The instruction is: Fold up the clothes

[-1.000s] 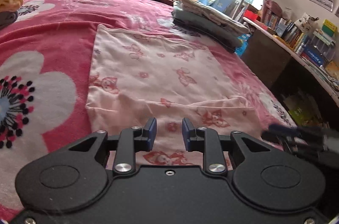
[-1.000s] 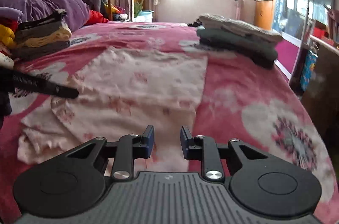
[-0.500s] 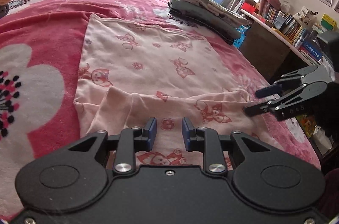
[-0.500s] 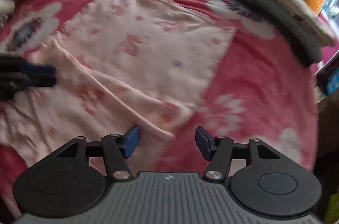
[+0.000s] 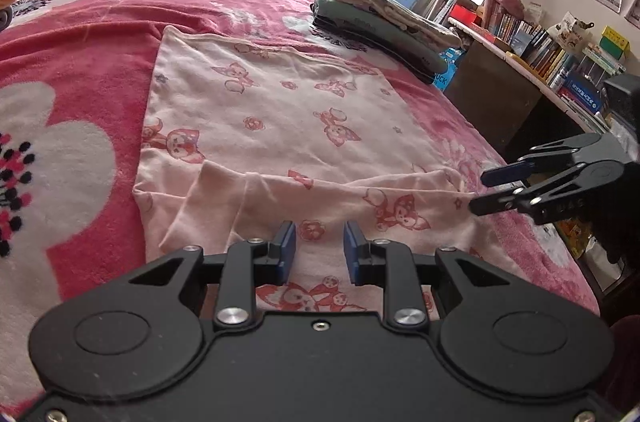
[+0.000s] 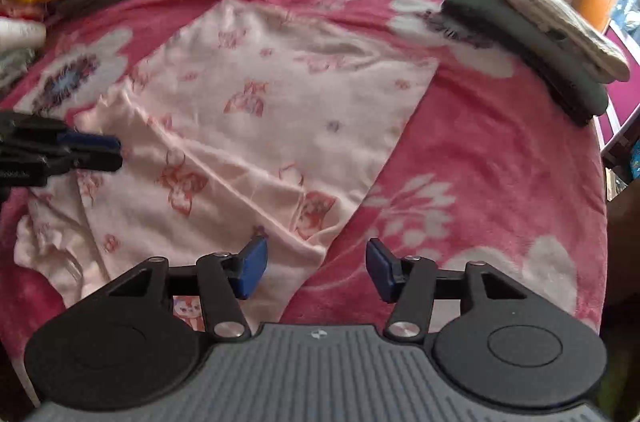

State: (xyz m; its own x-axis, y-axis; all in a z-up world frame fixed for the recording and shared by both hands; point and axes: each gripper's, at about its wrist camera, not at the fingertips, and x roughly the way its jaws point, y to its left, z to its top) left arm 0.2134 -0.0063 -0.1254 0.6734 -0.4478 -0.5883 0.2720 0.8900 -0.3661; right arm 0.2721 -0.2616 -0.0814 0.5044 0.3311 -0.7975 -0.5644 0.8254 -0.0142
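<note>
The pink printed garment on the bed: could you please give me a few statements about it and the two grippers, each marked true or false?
1. The pink garment lies spread on the red flowered blanket. True.
2. The right gripper has its fingers wide apart. True.
3. The right gripper is clamped on a garment corner. False: it is open, with the corner between its fingers.
4. A stack of folded clothes sits beyond the garment. True.
5. The garment is plain white. False: it is pale pink with a red cartoon print.
6. The left gripper holds a book. False: nothing is gripped between its fingers.
</note>
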